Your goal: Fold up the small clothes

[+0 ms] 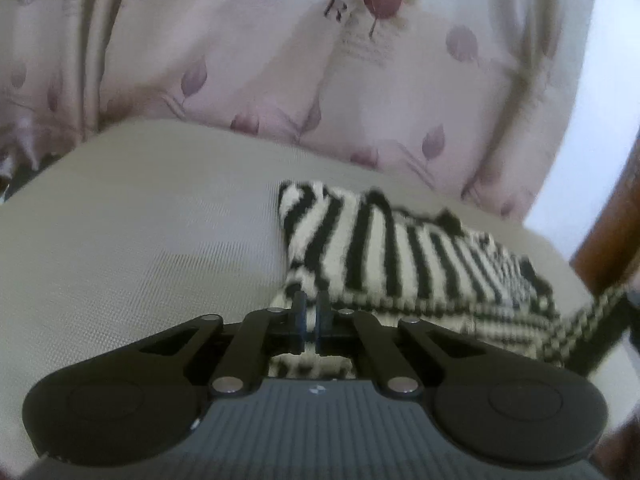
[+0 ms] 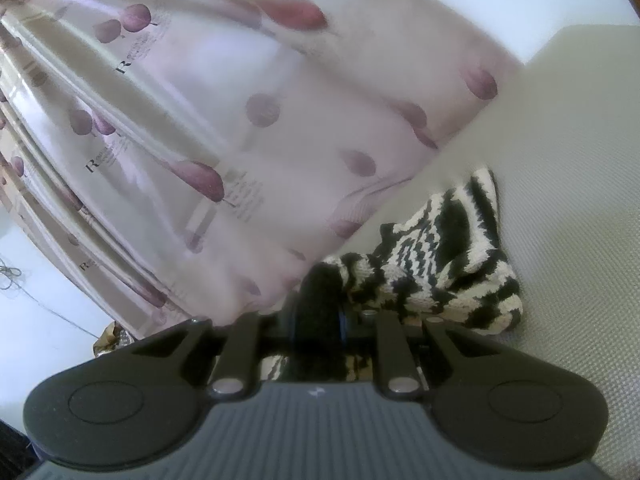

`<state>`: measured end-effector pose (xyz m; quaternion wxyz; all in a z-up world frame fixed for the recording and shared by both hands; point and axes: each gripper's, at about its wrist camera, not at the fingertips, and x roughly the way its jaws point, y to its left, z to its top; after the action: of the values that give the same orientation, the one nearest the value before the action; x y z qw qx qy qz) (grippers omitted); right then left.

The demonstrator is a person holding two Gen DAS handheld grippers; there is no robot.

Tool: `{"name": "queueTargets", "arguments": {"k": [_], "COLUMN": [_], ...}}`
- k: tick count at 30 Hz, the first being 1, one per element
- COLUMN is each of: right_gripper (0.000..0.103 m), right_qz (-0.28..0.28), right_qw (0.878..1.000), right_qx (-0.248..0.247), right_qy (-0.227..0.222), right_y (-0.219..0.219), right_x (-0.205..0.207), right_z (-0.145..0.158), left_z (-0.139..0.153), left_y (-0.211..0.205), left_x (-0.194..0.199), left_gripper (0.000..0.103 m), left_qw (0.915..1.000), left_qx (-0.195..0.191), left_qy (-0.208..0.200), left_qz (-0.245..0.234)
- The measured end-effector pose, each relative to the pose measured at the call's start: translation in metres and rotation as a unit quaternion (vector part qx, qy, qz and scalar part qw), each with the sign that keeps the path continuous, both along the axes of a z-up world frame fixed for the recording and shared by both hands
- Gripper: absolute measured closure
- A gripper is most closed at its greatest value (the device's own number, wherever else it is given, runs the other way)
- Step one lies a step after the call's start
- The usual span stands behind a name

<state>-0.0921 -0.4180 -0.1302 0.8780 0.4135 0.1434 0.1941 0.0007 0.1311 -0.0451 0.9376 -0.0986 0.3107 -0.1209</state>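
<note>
— Where the beige woven tabletop (image 1: 140, 240) ends at the leaf-printed pink curtain (image 1: 240, 60), what is gripped?
— The black-and-cream striped knitted garment (image 1: 392, 256), clamped by the left gripper (image 1: 311, 304) and the right gripper (image 2: 320, 296).

Soft, even daylight filters through the translucent patterned curtain (image 1: 280, 60), which glows pale and washed out in both views, and a blown-out white patch shows at the right edge of the left wrist view. Motion blur smears the curtain's leaf print in the right wrist view and softens the far end of the striped knit garment (image 1: 400, 256) in the left. Fisheye distortion bows the cream cushion (image 1: 140, 240) edge, corners vignette to black, and shadows are faint.
</note>
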Motion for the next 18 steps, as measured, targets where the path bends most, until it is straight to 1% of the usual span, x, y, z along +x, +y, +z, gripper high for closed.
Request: {"name": "queueTargets", "arguments": {"k": [1,2,3,4,5,6,7,10,11,12,13,14,15,16,17,18], "right_gripper": [0.085,0.085,0.085,0.085,0.085,0.085,0.085,0.085,0.085,0.085,0.085,0.085,0.085,0.085,0.085,0.085], "right_qz": [-0.001,-0.001,0.0,-0.001,-0.002,-0.002,-0.001,0.0,0.0,0.001,0.0,-0.001,-0.002,-0.004,-0.004,-0.004], "right_qw": [1.0,1.0,1.0,1.0,1.0,1.0,1.0,1.0,1.0,1.0,1.0,1.0,1.0,1.0,1.0,1.0], "right_qx": [0.0,0.001,0.004,0.005,0.004,0.005,0.005,0.003,0.004,0.004,0.003,0.001,0.001,0.0,0.0,-0.002], "right_qy": [0.001,0.001,0.002,0.003,0.004,0.004,0.004,0.006,0.006,0.006,0.007,0.007,0.007,0.007,0.007,0.006], "right_y": [0.0,-0.001,-0.002,-0.002,-0.002,-0.002,-0.002,-0.001,0.0,0.0,0.001,0.001,0.001,0.0,0.0,-0.001], "right_x": [-0.001,-0.001,-0.001,-0.001,-0.002,-0.002,-0.002,-0.002,-0.003,-0.004,-0.005,-0.006,-0.008,-0.009,-0.009,-0.009], "right_z": [0.0,-0.001,-0.002,-0.002,-0.003,-0.003,-0.003,-0.003,-0.004,-0.004,-0.004,-0.003,-0.003,-0.002,-0.001,0.0], "left_z": [-0.002,-0.005,-0.007,-0.01,-0.013,-0.016,-0.02,-0.031,-0.034,-0.039,-0.046,-0.053,-0.057,-0.058,-0.053,-0.044], "left_y": [0.005,0.01,0.016,0.022,0.027,0.03,0.03,0.012,0.004,-0.004,-0.013,-0.02,-0.026,-0.027,-0.027,-0.026], "left_x": [-0.006,-0.012,-0.019,-0.028,-0.036,-0.04,-0.044,-0.035,-0.03,-0.023,-0.015,-0.009,-0.005,-0.005,-0.008,-0.012], "left_gripper": [0.083,0.063,0.04,0.029,0.015,0.008,0.008,0.008,0.011,0.022,0.038,0.093,0.096,0.096,0.096,0.096], "left_qw": [0.9999,0.9996,0.9993,0.9988,0.998,0.9969,0.9957,0.9944,0.994,0.993,0.9906,0.9888,0.9881,0.9885,0.9887,0.9902], "left_qx": [-0.004,-0.012,-0.022,-0.035,-0.052,-0.066,-0.076,-0.064,-0.058,-0.055,-0.055,-0.05,-0.042,-0.05,-0.061,-0.064], "left_qy": [0.009,0.013,0.015,0.017,0.017,0.016,0.018,0.024,0.027,0.034,0.05,0.065,0.078,0.072,0.054,0.033], "left_qz": [-0.011,-0.023,-0.027,-0.028,-0.033,-0.04,-0.051,-0.08,-0.089,-0.098,-0.115,-0.125,-0.126,-0.123,-0.126,-0.12]}}
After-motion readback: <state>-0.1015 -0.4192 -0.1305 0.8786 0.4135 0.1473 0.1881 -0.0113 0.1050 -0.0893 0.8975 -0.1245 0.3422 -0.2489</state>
